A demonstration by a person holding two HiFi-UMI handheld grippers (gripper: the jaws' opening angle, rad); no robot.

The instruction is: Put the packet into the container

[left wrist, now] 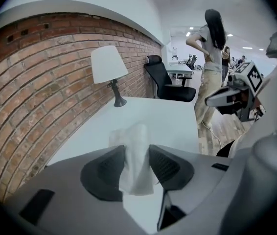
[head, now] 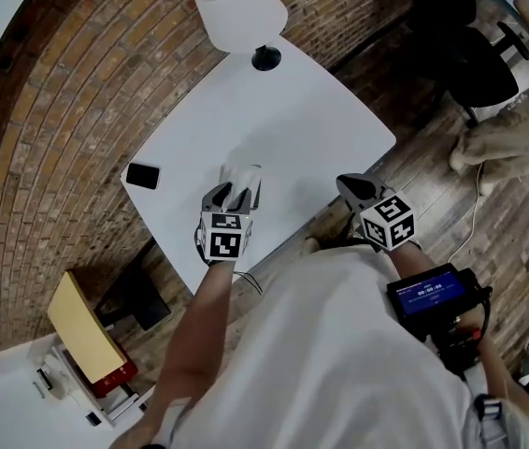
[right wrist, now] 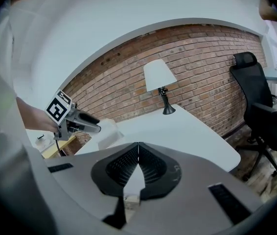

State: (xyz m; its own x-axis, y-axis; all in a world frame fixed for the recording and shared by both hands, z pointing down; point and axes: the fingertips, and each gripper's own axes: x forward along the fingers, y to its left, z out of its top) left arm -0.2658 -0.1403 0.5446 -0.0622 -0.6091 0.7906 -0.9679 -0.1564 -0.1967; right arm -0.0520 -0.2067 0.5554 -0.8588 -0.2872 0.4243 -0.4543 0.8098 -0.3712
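A white, crumpled packet stands upright between the pads of my left gripper, which is shut on it. In the head view the packet is over the near part of the white table, just ahead of the left gripper. A pale shape right behind it could be a clear container; I cannot tell. The right gripper view shows the packet at the tip of the left gripper. My right gripper hangs off the table's near edge, its jaws shut with nothing between them.
A white lamp stands at the table's far corner. A black phone lies near the left edge. A black office chair and a standing person are to the right. Brick floor and a yellow box lie left.
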